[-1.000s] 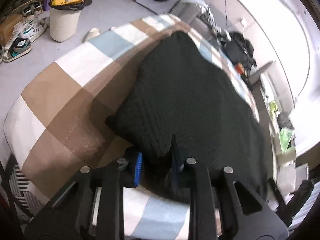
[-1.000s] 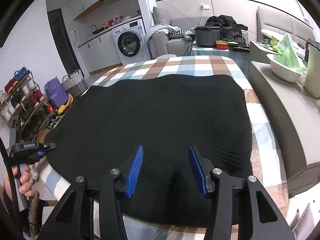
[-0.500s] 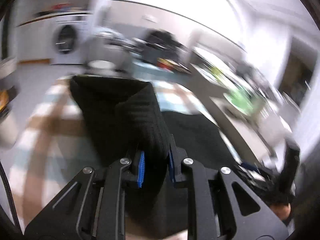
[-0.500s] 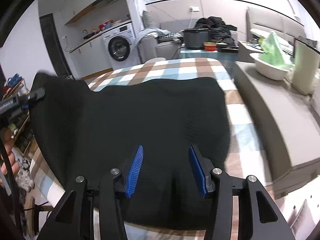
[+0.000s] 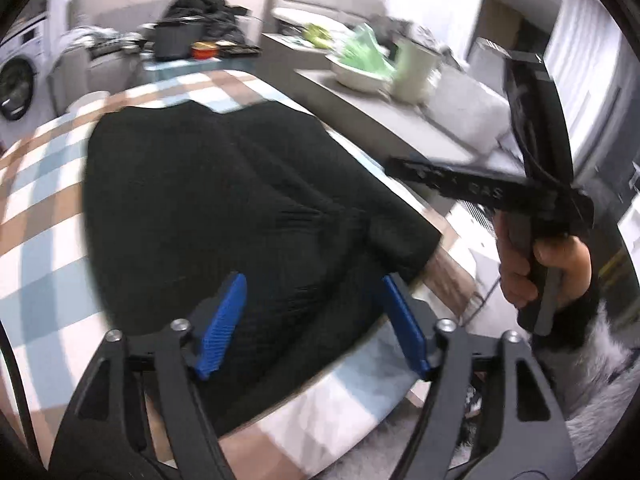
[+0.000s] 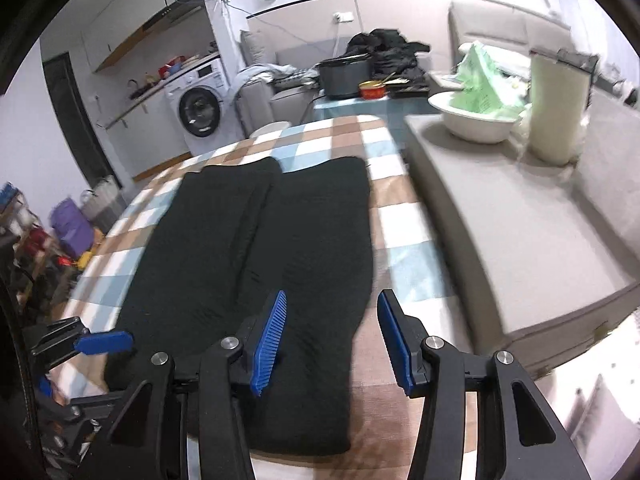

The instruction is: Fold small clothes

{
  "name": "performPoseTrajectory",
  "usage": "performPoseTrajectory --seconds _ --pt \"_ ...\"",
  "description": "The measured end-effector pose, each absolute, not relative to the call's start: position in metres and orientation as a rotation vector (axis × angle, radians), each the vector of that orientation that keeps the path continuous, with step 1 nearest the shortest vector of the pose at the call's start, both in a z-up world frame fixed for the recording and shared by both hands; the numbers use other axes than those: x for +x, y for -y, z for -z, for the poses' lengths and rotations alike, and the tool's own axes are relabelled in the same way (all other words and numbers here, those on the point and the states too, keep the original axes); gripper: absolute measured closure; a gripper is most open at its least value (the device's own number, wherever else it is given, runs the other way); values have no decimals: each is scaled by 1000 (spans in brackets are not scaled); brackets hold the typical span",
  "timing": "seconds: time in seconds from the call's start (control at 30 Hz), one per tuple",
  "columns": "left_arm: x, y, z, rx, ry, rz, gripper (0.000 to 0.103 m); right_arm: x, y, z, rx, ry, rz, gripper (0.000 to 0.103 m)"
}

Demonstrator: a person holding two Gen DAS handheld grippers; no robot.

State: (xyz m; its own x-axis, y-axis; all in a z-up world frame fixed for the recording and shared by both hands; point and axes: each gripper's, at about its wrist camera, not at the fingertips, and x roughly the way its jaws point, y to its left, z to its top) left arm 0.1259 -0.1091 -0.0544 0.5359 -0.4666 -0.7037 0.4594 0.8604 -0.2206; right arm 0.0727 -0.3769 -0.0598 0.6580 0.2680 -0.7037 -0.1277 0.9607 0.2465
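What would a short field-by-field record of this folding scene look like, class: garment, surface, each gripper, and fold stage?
garment: black ribbed knit garment, lying flat, its left side folded over onto the middle
surface: brown, white and blue checked cloth under the garment
left gripper: open, jaws just opened, nothing pressed between the blue pads
right gripper: open, over the garment's near right edge, not gripping
fold stage: one side folded in; right side not yet folded

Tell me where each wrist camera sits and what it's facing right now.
Left wrist: on the left gripper, jaws open, looking down over the black garment; the right hand shows.
Right wrist: on the right gripper, jaws open over the garment's right edge; the left gripper's tip shows.
Shared: garment, checked bedcover, white bowl.
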Motion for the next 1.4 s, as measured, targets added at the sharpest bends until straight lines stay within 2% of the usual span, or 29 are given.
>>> performPoseTrajectory --seconds 0.13,0.3,0.67,0.7,0.73,0.8,0.87,1.07,1.2,1.27,1.3,1.37,1.4 --pt "120 68 52 -66 -837 457 32 74 362 62 246 -858 -388 54" --pt "123 24 66 -134 -877 350 32 69 327 72 185 -926 -564 54" --pt "137 2 97 -186 -907 282 32 89 310 98 20 -1040 -680 54" --pt "137 1 98 -188 -908 284 32 92 310 98 29 -1050 -689 59" --pt "136 2 99 -188 -906 284 32 94 311 98 46 -1057 -699 78" --pt "136 0 99 -189 -903 277 32 94 312 93 58 -1047 -719 92" --pt "136 -2 96 -199 -899 271 32 90 314 83 75 -1009 -729 95" --pt "135 -13 90 -216 -884 247 32 52 317 43 48 -954 -714 96" --pt "140 -16 95 -236 -901 243 32 43 313 67 -52 -1050 -614 95" --pt "141 -16 97 -235 -912 240 32 46 317 76 -21 -1081 -618 89" --pt "141 -15 98 -233 -913 238 32 48 323 74 22 -1069 -623 84" --pt "141 -14 100 -233 -917 240 32 56 338 65 121 -1010 -620 65" --pt "142 -14 102 -234 -923 242 32 60 345 62 158 -981 -604 52"
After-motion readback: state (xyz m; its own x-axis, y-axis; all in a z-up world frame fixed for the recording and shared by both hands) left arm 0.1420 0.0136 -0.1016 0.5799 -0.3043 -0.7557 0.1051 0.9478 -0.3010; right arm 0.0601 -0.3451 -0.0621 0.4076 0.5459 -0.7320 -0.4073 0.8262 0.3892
